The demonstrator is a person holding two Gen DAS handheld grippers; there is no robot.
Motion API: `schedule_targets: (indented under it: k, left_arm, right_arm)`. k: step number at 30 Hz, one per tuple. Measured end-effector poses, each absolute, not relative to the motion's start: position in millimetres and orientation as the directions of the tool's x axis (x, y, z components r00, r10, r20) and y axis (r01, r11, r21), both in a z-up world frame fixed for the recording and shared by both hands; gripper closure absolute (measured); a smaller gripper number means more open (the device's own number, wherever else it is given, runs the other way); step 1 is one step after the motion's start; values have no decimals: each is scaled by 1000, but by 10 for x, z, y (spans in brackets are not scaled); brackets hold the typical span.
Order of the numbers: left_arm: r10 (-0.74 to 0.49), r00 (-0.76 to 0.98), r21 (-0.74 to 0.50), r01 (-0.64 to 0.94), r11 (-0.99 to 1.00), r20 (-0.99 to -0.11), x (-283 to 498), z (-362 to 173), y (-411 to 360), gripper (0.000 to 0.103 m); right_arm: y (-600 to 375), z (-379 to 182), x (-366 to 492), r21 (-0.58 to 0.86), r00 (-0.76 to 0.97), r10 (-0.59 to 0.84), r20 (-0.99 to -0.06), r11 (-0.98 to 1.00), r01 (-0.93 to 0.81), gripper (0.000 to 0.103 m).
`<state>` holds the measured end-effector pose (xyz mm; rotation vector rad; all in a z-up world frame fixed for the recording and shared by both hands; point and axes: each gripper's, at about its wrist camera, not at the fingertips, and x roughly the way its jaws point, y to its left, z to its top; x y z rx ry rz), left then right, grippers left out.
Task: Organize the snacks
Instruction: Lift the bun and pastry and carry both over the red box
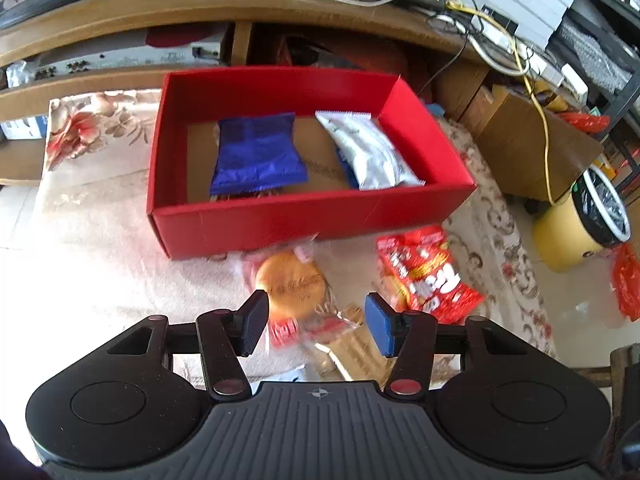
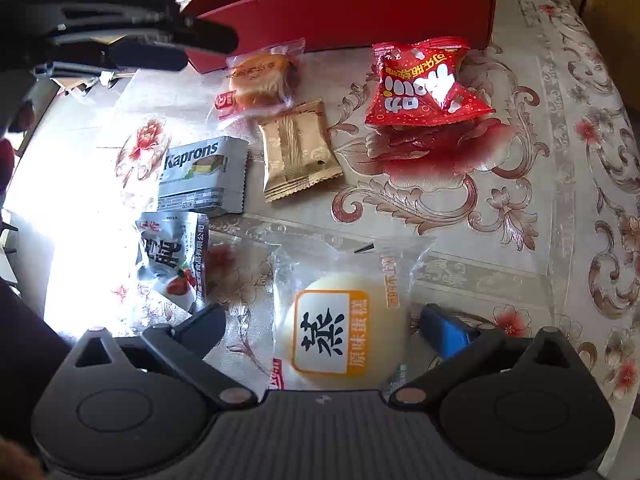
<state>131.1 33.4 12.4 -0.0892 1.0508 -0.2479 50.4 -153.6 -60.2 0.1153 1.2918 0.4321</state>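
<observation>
My right jaws [image 2: 320,330] stand spread as wide as they go, straddling the pale steamed cake [image 2: 340,332] in its clear wrapper; neither pad presses on it, so nothing is held there yet. It lies flat on the table [image 2: 520,240], close under me. My left jaws [image 1: 316,322] are parted and empty too, hanging over the round golden pastry [image 1: 290,284] in its clear pack, with no contact that I can make out.

Further out on the flowered cloth lie the gold wafer packet [image 2: 298,152], the grey Kaprons pack [image 2: 202,174], a grey-and-white pouch [image 2: 174,258] with red fruit printed on it, and the red crisp bag [image 2: 424,84]. Beyond them stands the red box [image 1: 304,216], open-topped, already holding a blue packet [image 1: 256,154] and a white packet [image 1: 370,152] side by side, with bare floor between them.

I judge the sorting to be early: two snacks boxed, six still loose. The step in hand looks like a pick-up on each side. Next, my right jaws need to settle lower around the cake and close gently, since it is soft and its wrapper slippery, then lift and carry it over the near wall of the box.
</observation>
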Motion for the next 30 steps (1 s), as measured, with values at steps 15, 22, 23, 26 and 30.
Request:
schedule_targets:
  k: [15, 22, 23, 26, 30]
  left_arm:
    - [-135, 378, -139, 16, 990, -916, 1750, -426, 179, 25]
    - [-84, 402, -60, 71, 996, -912, 1675, -419, 98, 38]
    - [-87, 400, -61, 76, 995, -912, 1661, -405, 111, 39]
    - [-108, 406, -81, 82, 993, -908, 1580, -323, 142, 40]
    - [-129, 421, -98, 96, 991, -898, 1469, -209, 161, 41]
  right_arm:
    - [-1581, -432, 504, 242, 275, 323, -906, 926, -290, 45]
    - [-1747, -240, 651, 264, 355, 338, -872, 934, -241, 47]
    - [-1762, -221, 676, 265, 364, 337, -868, 935, -234, 47]
    - [-1782, -143, 756, 263, 395, 333, -856, 939, -222, 47]
    - [-1814, -47, 880, 254, 440, 320, -839, 945, -204, 47]
